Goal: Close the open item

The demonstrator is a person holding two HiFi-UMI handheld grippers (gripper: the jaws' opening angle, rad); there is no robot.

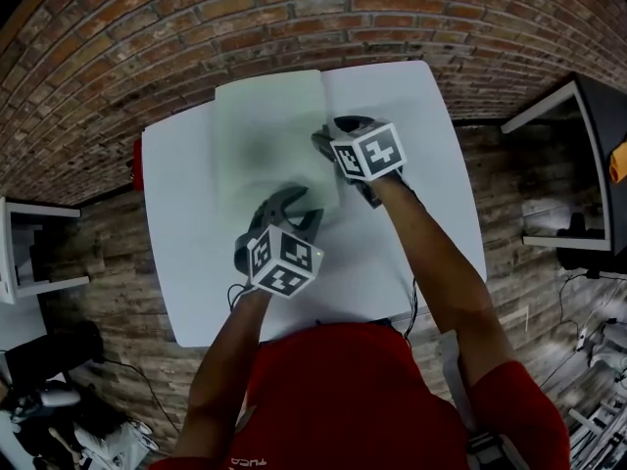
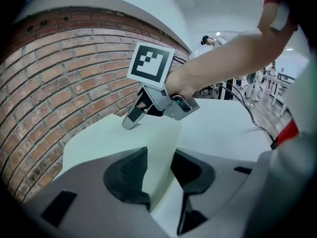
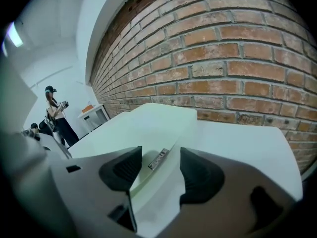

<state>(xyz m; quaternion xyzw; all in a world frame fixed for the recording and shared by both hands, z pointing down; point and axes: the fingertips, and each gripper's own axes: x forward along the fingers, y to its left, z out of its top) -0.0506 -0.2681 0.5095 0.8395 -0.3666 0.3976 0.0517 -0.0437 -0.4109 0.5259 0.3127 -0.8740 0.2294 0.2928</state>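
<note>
Only one pale green folder [image 1: 269,145] lies on one table [image 1: 411,116], left claw [image 2: 161,177] and right claw [image 3: 156,170] parted astride its edge.

Lab-like workroom: brick wall [image 1: 294,8], white table [image 1: 421,106], side bench [image 1: 24,253].

The head camera looks steeply down from above the person onto the whole white rectangular bench [image 1: 196,292] and the red brick wall [image 1: 294,18] beyond it. The left gripper camera rides low and close behind the left tongs [image 2: 161,175], facing across the bench toward that wall, with the right tongs [image 2: 134,117] ahead. The right gripper camera, equally low, meets the wall obliquely. All three views share the flat pale-green rectangular case [image 1: 265,135].
</note>
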